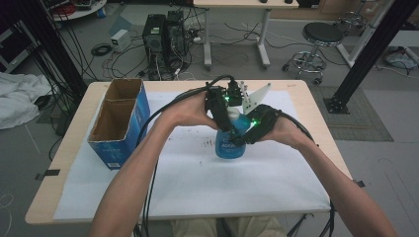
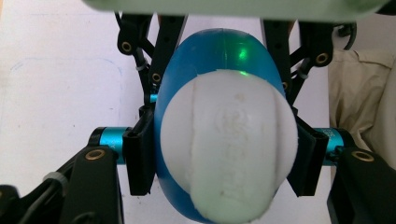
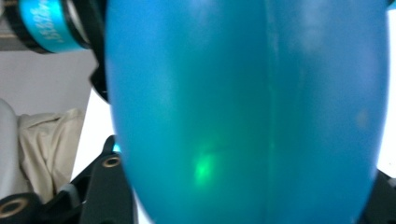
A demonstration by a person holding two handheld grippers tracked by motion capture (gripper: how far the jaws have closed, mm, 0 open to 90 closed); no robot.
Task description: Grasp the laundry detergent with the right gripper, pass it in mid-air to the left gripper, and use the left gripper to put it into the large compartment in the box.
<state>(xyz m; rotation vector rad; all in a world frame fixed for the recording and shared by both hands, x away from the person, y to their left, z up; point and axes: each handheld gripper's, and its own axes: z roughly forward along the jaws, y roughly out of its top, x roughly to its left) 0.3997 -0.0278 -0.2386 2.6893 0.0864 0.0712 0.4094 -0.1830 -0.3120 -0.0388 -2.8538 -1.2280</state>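
A blue plastic bottle (image 1: 228,144) with a white cap (image 2: 229,149) stands on the white sheet at the table's middle. My left gripper (image 1: 223,112) comes down from above, and in the left gripper view its pads (image 2: 139,158) press both sides of the cap, so the gripper (image 2: 222,161) is shut on the bottle's top. My right gripper (image 1: 246,132) reaches in from the right and is shut on the bottle's body. The blue bottle (image 3: 247,107) is very close in the right gripper view, between that gripper's black jaws at the bottom corners.
An open cardboard box (image 1: 118,121) with blue sides stands at the table's left. A white sheet (image 1: 197,177) covers most of the wooden table (image 1: 64,163). Computer towers, cables and a stool stand on the floor beyond the far edge.
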